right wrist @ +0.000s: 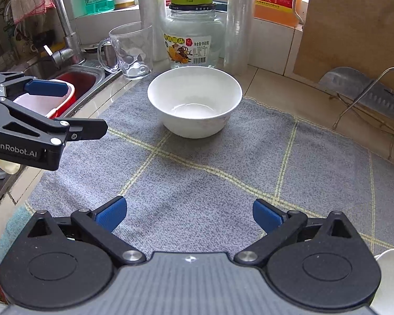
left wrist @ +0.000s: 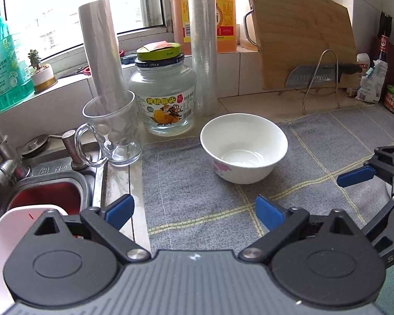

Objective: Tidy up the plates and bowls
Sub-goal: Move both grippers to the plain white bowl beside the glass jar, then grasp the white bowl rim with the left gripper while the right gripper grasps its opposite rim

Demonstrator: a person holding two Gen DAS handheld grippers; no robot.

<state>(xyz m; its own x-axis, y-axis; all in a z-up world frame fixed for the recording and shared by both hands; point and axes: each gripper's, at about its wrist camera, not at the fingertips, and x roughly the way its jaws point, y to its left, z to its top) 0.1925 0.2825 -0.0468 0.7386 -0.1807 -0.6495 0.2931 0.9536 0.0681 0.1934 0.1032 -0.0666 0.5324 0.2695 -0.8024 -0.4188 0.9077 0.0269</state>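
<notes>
glass mug [left wrist: 113, 128]; labelled jar [left wrist: 164, 92]; cutting board [left wrist: 302, 34]; knife [left wrist: 320, 74]

**Bright kitchen counter under a window**

Daylight floods through a window [left wrist: 73, 8] behind the counter, washing out the view outside. Its tiled sill [left wrist: 73, 78] carries a small potted succulent [left wrist: 40, 71], a green detergent bottle [left wrist: 5, 60] and an orange jug [left wrist: 223, 21]. The wall [left wrist: 252, 71] below is white tile. A wooden cutting board [left wrist: 302, 34] leans against it, with a cleaver [left wrist: 315, 76] on a wire rack [left wrist: 320, 78] in front. A grey checked cloth [right wrist: 210, 183] covers the beige counter [right wrist: 270, 84]. At the left lies a steel sink [right wrist: 92, 78] with a tap [right wrist: 63, 21], a rag [right wrist: 29, 0] draped over it.
</notes>
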